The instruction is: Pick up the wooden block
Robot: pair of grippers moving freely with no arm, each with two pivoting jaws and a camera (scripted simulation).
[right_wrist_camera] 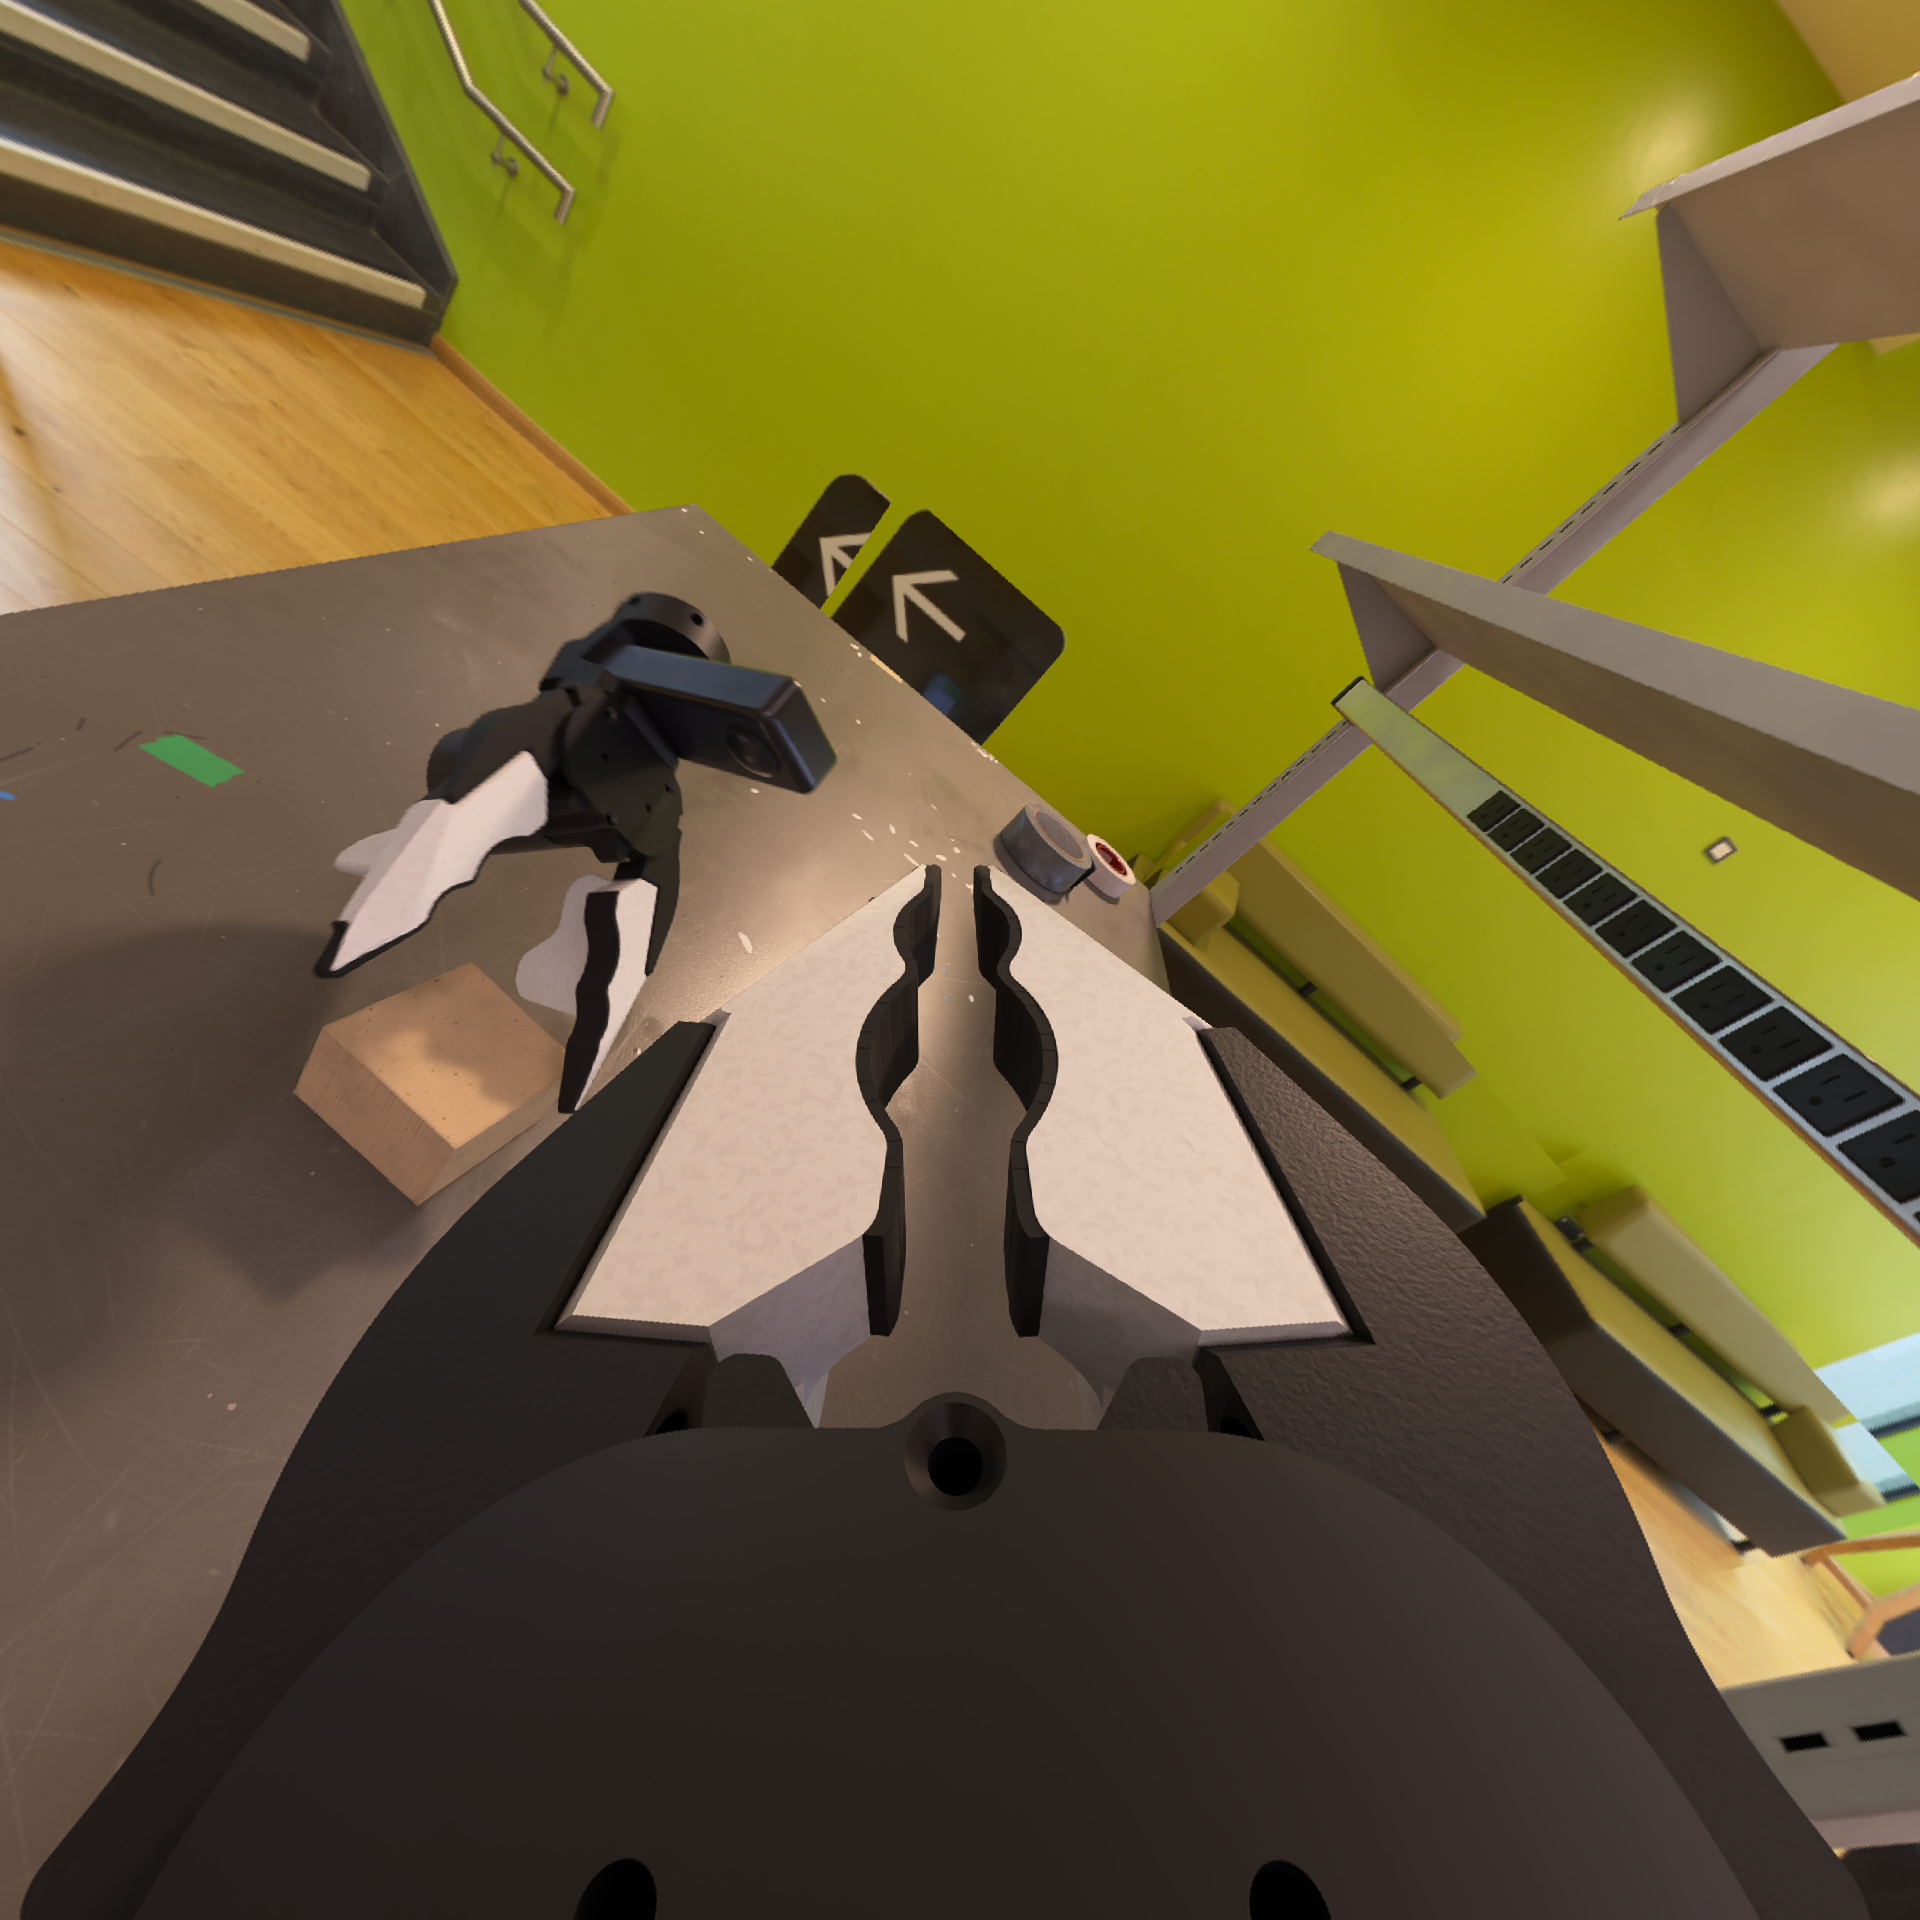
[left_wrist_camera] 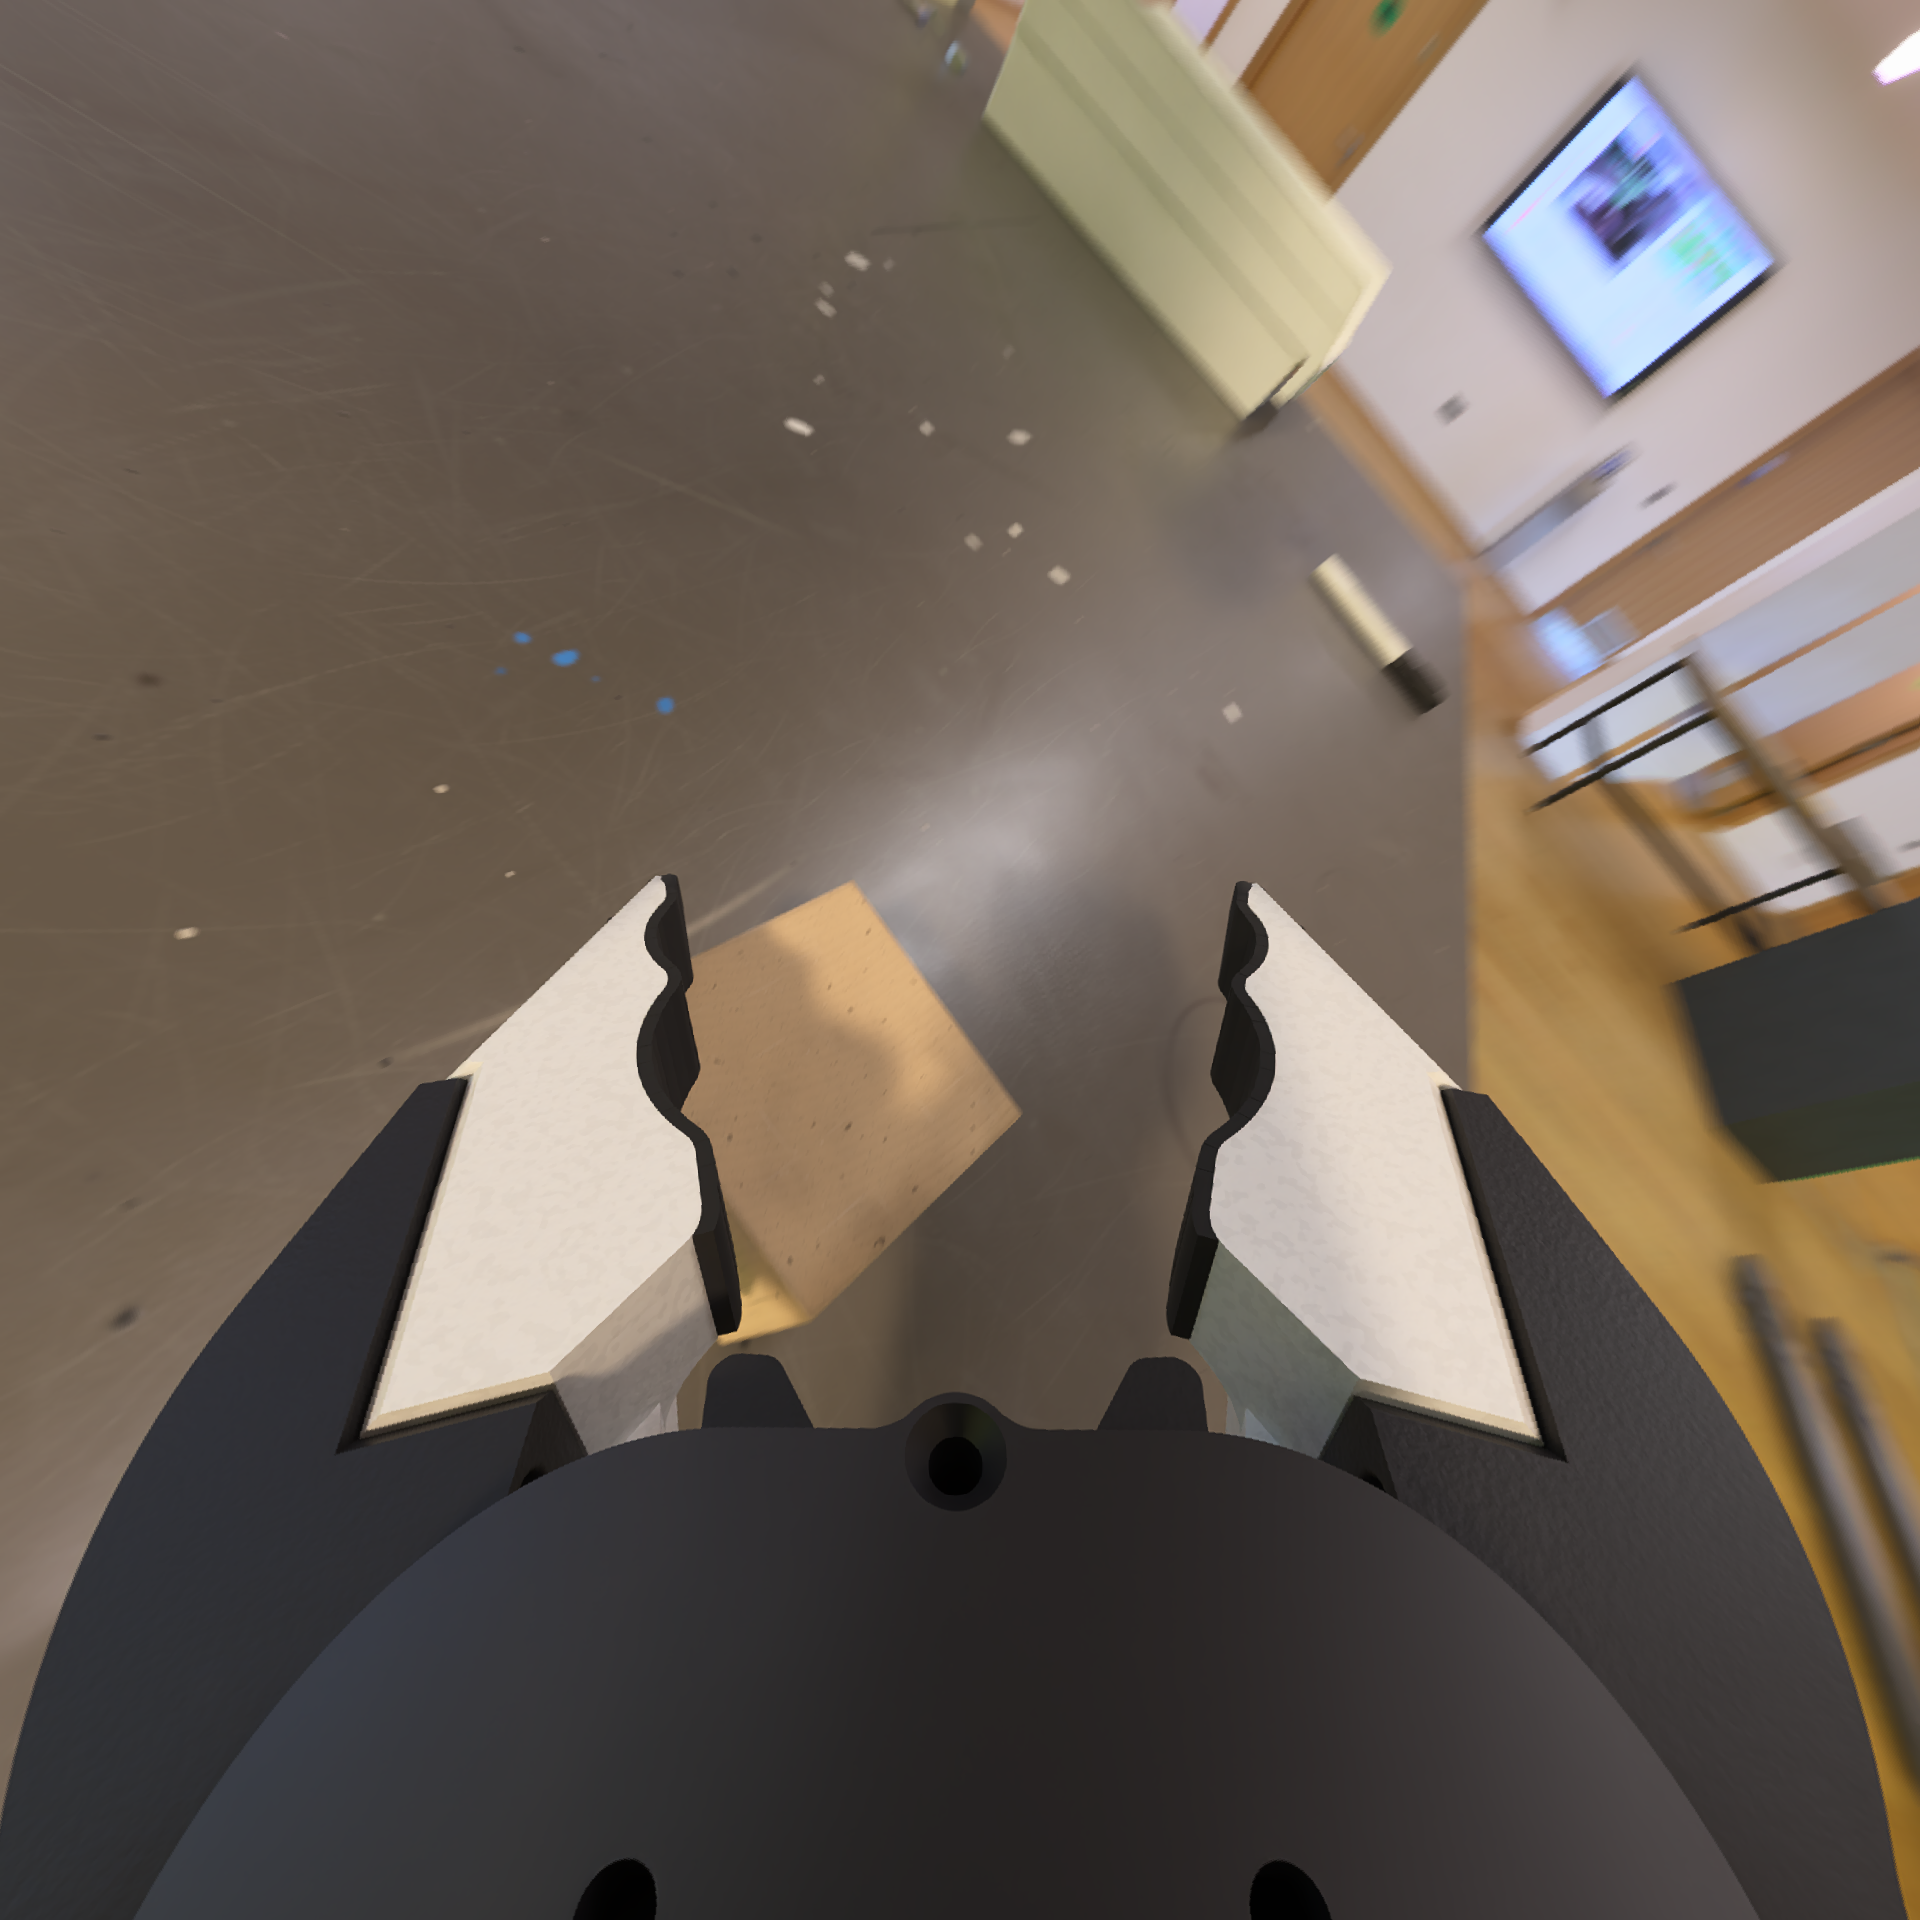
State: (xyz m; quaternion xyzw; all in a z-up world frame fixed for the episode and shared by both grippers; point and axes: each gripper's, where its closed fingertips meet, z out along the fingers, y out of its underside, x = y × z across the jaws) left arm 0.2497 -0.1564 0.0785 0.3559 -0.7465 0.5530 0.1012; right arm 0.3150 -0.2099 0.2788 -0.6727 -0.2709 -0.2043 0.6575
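wooden block (left_wrist_camera: 842,1101): rigid, light, flat-sided | my left fingers (left_wrist_camera: 665,1091) spread above it, right fingers (right_wrist_camera: 779,1122) nearly together, empty | I'd pinch opposite flat faces

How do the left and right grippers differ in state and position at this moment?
The left gripper is open, while the right gripper has its fingers nearly together, holding nothing. The left gripper hangs just above the wooden block, tilted down toward it; the right gripper sits off to the side, aimed past it. Both have white fingers with black pads.

Tan speckled wooden block (left_wrist_camera: 842,1091), grey table (left_wrist_camera: 416,416)
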